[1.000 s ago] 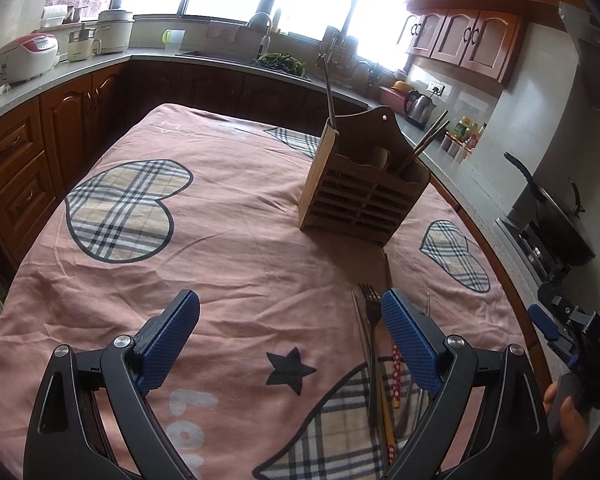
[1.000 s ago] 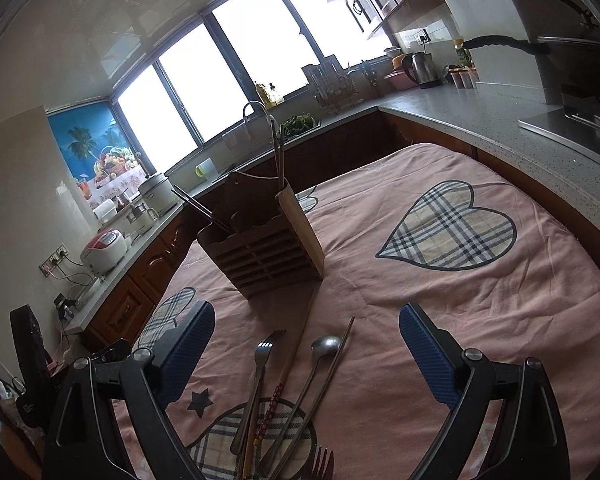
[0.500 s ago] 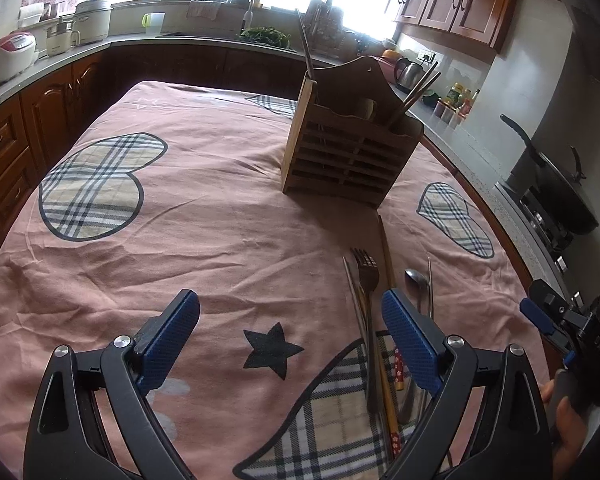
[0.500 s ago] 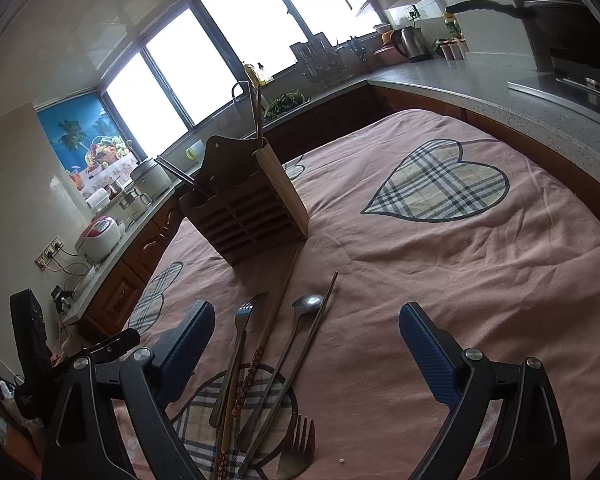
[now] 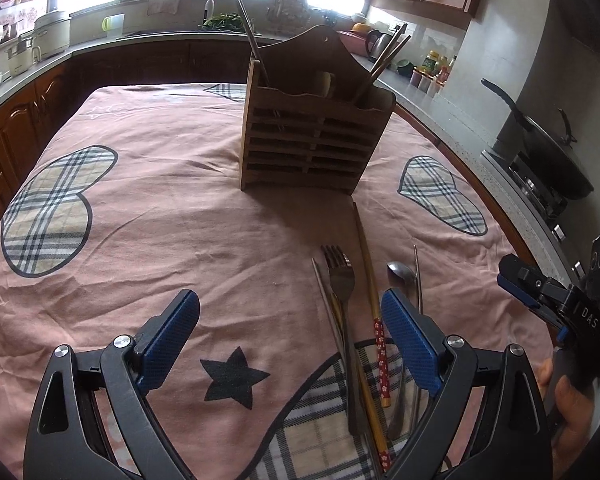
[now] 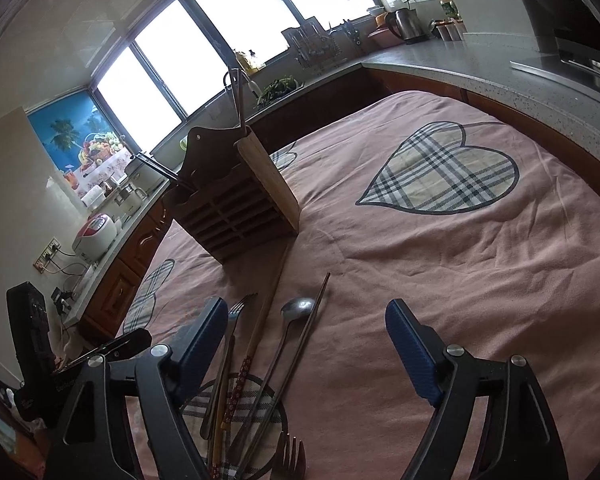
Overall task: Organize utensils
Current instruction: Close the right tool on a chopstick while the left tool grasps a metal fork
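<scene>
Both grippers gape wide, holding nothing; we judge pick-up step pending.

Left view: left gripper over cloth; fork, chopstick, spoon lie side by side before holder.

Right view: right gripper above spoon. Next we must descend, straddle one thin handle.

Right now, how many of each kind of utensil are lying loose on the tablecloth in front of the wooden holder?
Forks: 2 (the second shows only in the right wrist view)
Spoons: 1
Chopsticks: 4 clearly; they overlap, so there may be more
Total: at least 7
</scene>
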Motion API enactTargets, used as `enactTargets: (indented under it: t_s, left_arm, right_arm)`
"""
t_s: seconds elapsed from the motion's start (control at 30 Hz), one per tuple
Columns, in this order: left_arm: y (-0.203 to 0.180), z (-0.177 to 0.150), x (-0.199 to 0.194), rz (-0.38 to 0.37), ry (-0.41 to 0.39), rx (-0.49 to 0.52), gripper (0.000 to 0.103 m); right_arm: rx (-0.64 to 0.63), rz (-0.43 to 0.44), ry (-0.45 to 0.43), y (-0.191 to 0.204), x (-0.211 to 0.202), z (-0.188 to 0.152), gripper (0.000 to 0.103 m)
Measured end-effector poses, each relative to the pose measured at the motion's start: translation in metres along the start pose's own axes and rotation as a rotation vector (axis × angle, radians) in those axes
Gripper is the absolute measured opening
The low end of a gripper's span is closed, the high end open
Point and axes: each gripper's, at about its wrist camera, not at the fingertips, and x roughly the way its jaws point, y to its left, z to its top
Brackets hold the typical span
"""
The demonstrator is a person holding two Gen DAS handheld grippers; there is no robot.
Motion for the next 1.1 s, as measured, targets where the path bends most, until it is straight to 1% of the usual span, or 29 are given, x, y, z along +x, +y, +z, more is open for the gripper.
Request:
enactTargets:
  t_s: [0.07, 0.23, 0.3, 0.37, 0.43, 0.5, 0.53, 0.63, 0.7, 0.8, 0.83, 0.9, 0.93, 0.97, 1.03, 1.07, 1.1]
  left_arm:
    - [-0.004, 0.004, 0.006, -0.016, 0.006, 0.013, 0.094]
    - [-0.019, 0.014, 0.028, -0.038, 0.048, 0.077, 0.086]
    - [-0.025, 0.017, 0.038, -0.046, 0.069, 0.105, 0.084]
    - [-0.029, 0.020, 0.048, -0.056, 0.090, 0.124, 0.081]
    - [-0.032, 0.023, 0.058, -0.063, 0.112, 0.141, 0.080]
    - [-0.035, 0.025, 0.068, -0.055, 0.131, 0.158, 0.078]
    - [-0.036, 0.026, 0.074, -0.054, 0.141, 0.167, 0.077]
    - [-0.038, 0.029, 0.088, -0.049, 0.180, 0.191, 0.073]
    - [-0.039, 0.031, 0.096, -0.048, 0.204, 0.209, 0.069]
    - [-0.038, 0.031, 0.106, -0.051, 0.235, 0.230, 0.061]
    - [-0.038, 0.030, 0.109, -0.048, 0.245, 0.233, 0.055]
    - [-0.039, 0.029, 0.109, -0.028, 0.231, 0.259, 0.050]
    - [-0.040, 0.030, 0.109, -0.023, 0.227, 0.267, 0.045]
    - [-0.039, 0.030, 0.109, -0.025, 0.226, 0.267, 0.037]
    - [-0.037, 0.031, 0.108, -0.042, 0.226, 0.255, 0.024]
    - [-0.035, 0.032, 0.108, -0.048, 0.227, 0.247, 0.021]
    - [-0.033, 0.033, 0.108, -0.058, 0.226, 0.234, 0.021]
  right_arm:
    - [0.007, 0.007, 0.020, -0.001, 0.008, 0.003, 0.069]
    - [0.045, 0.019, 0.080, -0.007, 0.032, 0.011, 0.052]
    - [0.061, 0.025, 0.102, -0.009, 0.041, 0.013, 0.050]
    - [0.067, 0.023, 0.124, -0.011, 0.050, 0.015, 0.044]
    - [0.076, 0.027, 0.142, -0.012, 0.058, 0.017, 0.042]
    - [0.077, 0.025, 0.157, -0.013, 0.065, 0.019, 0.041]
    - [0.075, 0.022, 0.165, -0.012, 0.068, 0.021, 0.041]
    - [0.067, 0.012, 0.196, -0.011, 0.079, 0.023, 0.036]
    - [0.056, -0.001, 0.225, -0.011, 0.088, 0.024, 0.035]
    - [0.049, -0.014, 0.264, -0.011, 0.101, 0.023, 0.032]
    - [0.048, -0.018, 0.274, -0.011, 0.104, 0.022, 0.031]
    - [0.053, -0.020, 0.275, -0.013, 0.107, 0.021, 0.026]
    - [0.053, -0.023, 0.275, -0.014, 0.108, 0.022, 0.023]
    - [0.059, -0.023, 0.276, -0.016, 0.109, 0.023, 0.018]
    - [0.065, -0.027, 0.283, -0.018, 0.110, 0.023, 0.008]
    - [0.068, -0.022, 0.283, -0.019, 0.110, 0.023, 0.007]
    - [0.070, -0.020, 0.280, -0.020, 0.109, 0.023, 0.007]
